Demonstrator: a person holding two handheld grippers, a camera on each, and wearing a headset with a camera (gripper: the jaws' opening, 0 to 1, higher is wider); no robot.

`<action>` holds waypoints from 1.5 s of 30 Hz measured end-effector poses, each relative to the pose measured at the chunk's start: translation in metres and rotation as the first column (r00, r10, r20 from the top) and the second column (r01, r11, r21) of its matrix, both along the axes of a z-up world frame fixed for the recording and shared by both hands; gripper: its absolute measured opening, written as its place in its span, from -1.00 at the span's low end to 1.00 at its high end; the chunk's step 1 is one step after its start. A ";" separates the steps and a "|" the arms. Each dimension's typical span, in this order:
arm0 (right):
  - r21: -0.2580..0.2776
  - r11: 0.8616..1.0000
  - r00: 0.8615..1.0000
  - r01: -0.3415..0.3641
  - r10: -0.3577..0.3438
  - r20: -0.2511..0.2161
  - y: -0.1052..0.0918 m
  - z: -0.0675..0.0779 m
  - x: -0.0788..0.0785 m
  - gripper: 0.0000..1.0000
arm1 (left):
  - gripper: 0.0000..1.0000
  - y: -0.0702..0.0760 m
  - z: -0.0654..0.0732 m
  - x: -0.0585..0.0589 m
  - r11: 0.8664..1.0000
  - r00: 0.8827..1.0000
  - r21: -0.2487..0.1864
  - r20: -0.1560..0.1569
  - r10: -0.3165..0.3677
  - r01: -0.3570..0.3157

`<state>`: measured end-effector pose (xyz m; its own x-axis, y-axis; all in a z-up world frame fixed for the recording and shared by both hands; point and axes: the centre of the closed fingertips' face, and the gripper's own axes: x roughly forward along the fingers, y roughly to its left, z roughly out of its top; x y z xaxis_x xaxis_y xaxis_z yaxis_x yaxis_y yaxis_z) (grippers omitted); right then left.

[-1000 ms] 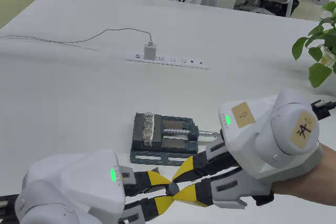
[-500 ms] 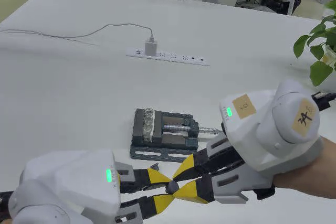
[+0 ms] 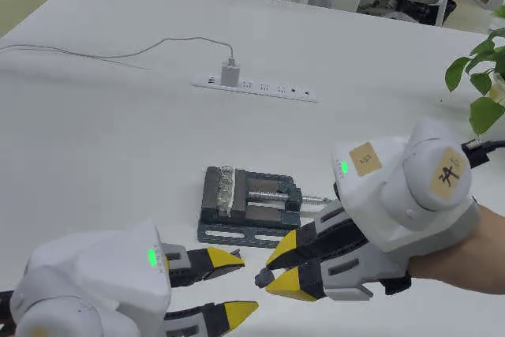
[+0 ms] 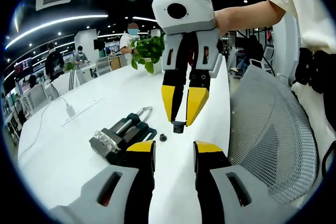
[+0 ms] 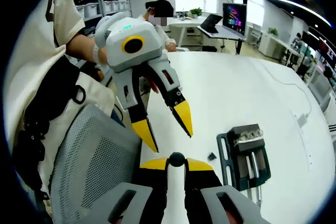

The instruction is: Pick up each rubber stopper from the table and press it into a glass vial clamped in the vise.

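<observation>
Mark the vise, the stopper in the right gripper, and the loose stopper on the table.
vise point(image 3: 251, 212), head view, bare body beside the screw.
held stopper point(image 5: 176, 159), right gripper view, its round top.
loose stopper point(image 5: 212, 156), right gripper view, its middle.

Left gripper point(image 3: 241, 282): white rounded shell, black jaws, yellow tips, and there's a green light point(image 3: 151, 258) glowing just behind them.
Right gripper point(image 3: 267, 269): same white, black and yellow; two tan handwritten labels point(image 3: 364, 159) on the shell, black cable point(image 3: 483, 146) off the back end.
Shirt point(image 5: 39, 45): white, short sleeves.
</observation>
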<state>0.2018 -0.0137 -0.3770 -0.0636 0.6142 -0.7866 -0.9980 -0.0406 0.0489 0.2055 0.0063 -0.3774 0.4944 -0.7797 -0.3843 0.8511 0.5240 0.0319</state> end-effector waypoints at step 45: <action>-0.136 0.991 0.992 -0.022 0.038 0.117 -0.011 0.010 0.091 -0.86 | 0.98 0.059 -0.027 0.024 0.944 0.940 0.008 -0.087 0.330 -0.330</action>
